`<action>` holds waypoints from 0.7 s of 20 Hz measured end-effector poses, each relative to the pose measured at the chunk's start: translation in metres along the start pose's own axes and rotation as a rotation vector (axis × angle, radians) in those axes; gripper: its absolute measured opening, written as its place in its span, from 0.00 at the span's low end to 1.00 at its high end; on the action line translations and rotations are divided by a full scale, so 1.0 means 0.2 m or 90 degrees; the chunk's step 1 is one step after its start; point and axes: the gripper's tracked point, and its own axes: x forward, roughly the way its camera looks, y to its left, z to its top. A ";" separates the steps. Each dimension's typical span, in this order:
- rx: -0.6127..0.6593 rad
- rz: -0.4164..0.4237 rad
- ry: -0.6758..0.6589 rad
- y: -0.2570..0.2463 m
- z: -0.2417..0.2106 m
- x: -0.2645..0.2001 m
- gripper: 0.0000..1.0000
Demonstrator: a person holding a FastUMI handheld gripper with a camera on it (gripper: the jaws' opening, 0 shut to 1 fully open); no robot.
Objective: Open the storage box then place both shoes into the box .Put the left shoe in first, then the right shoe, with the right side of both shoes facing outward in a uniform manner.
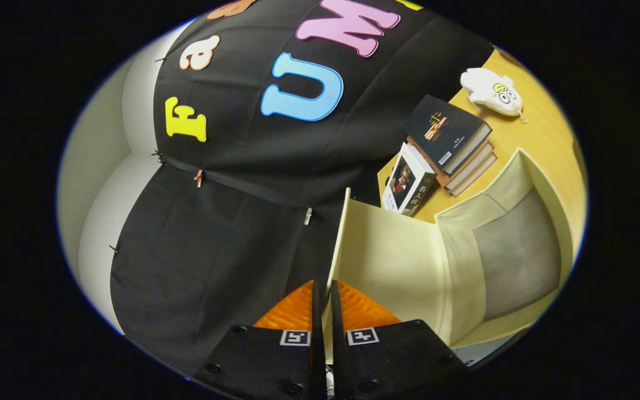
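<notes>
My gripper [324,291] is shut on the thin edge of the storage box's cream lid [392,261], which stands raised and seen nearly edge-on between my fingers. To the right of the lid the open box [536,183] shows its cream walls and a grey floor [517,253] with nothing lying on it. The whole view is tilted, with the wooden table [542,133] rising to the right.
Beyond the box a stack of books [456,141] lies on the table, with another book [409,186] leaning against it. A white plush toy [491,91] rests further back. The black cloth wall [253,222] hangs to the left of the lid.
</notes>
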 end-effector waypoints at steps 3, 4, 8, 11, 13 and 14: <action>-0.001 -0.003 0.001 0.02 -0.07 0.13 0.10; -0.003 -0.006 0.001 0.02 -0.08 0.17 0.10; -0.031 -0.014 -0.004 0.05 -0.13 0.26 0.12; -0.049 -0.046 -0.019 0.01 -0.10 0.28 0.27; -0.053 -0.054 -0.033 0.00 -0.08 0.28 0.48; -0.058 -0.063 -0.040 -0.02 -0.06 0.27 0.57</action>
